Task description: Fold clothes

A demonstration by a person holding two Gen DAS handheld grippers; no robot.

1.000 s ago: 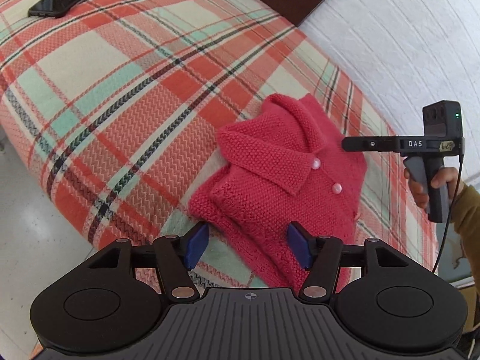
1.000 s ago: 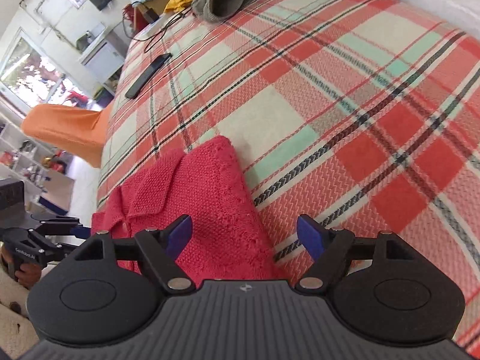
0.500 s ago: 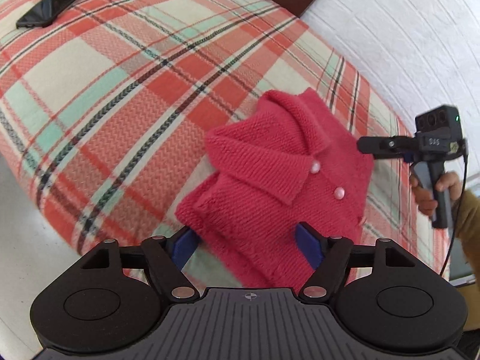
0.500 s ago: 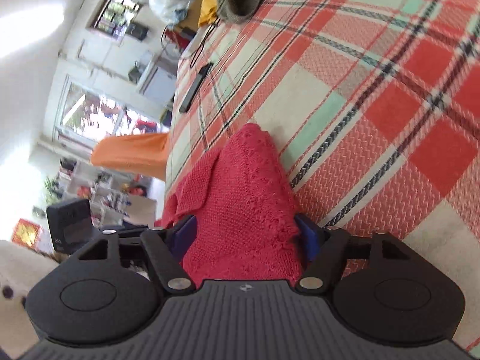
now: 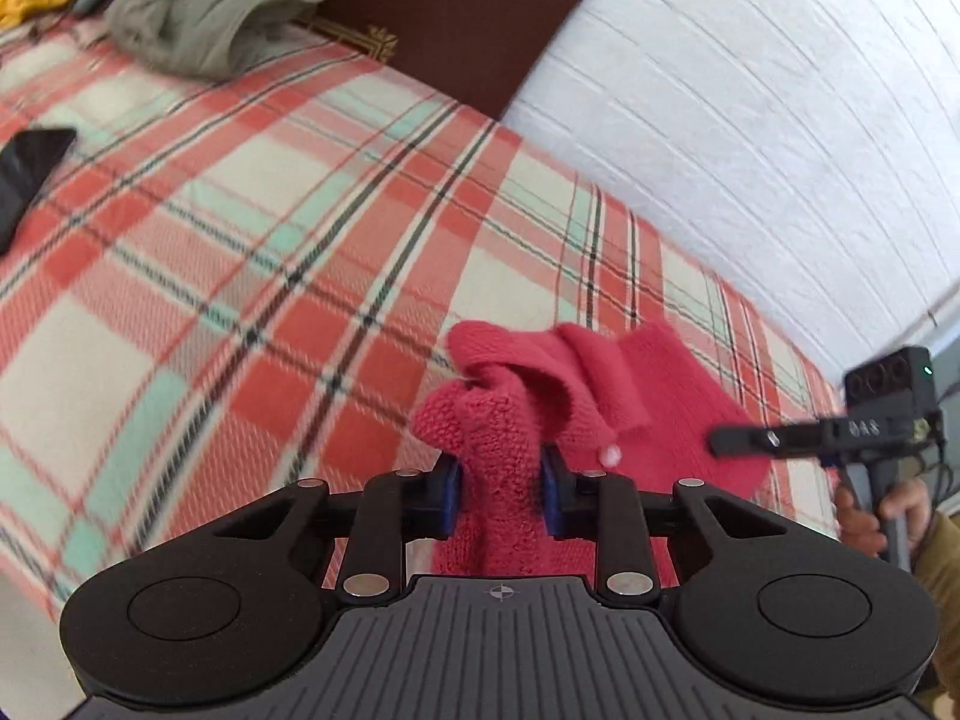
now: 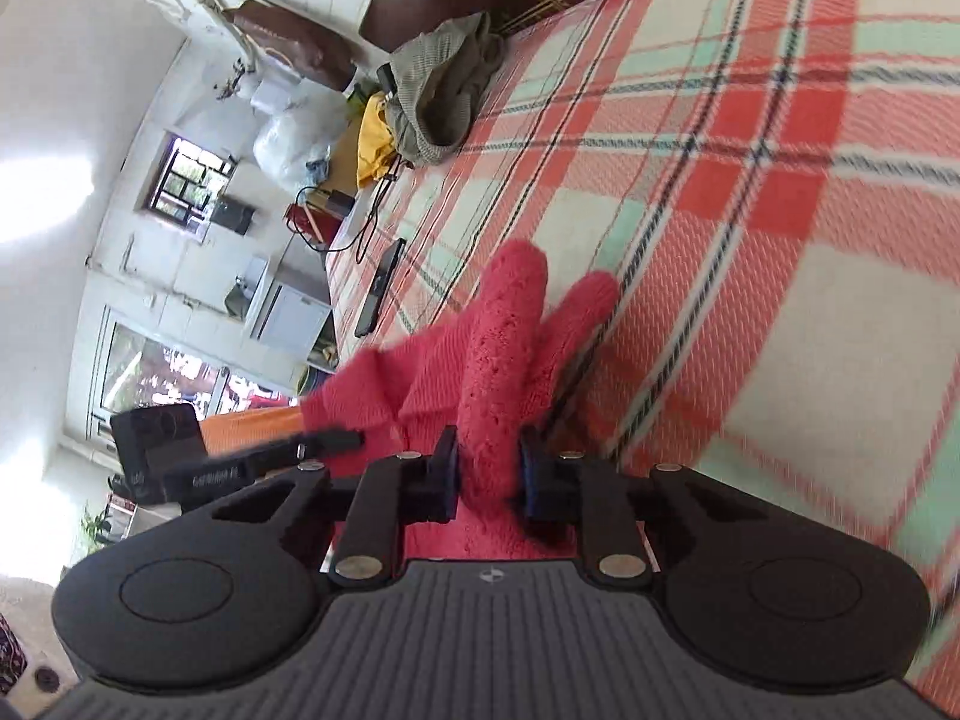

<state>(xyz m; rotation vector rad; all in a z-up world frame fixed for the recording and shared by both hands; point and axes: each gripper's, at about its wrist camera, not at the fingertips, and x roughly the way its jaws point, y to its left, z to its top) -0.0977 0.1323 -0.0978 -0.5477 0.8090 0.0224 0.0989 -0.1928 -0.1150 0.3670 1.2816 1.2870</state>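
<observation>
Left wrist view: the left tongs are closed on a bunched ridge of the pink knitted cardigan, the knit squeezed between the two blue pads and rising just ahead of them. Beyond the tongs the rest of the cardigan lies partly lifted on the plaid blanket of the bed, its collar flopped over and a pale button showing just right of the right pad. Far to the right of these tongs a hand holds the other gripper by its handle, its finger reaching toward the cardigan's edge. Well ahead and to the left lie a dark phone and a crumpled grey-green garment, with a brown headboard behind it and a white brick wall ahead to the right.

In the right wrist view, the right tongs likewise pinch a raised fold of the cardigan, the fabric standing up between the pads and trailing forward onto the blanket. To the left of these tongs the left gripper's finger pokes in, touching the cardigan. Both views are somewhat blurred.
</observation>
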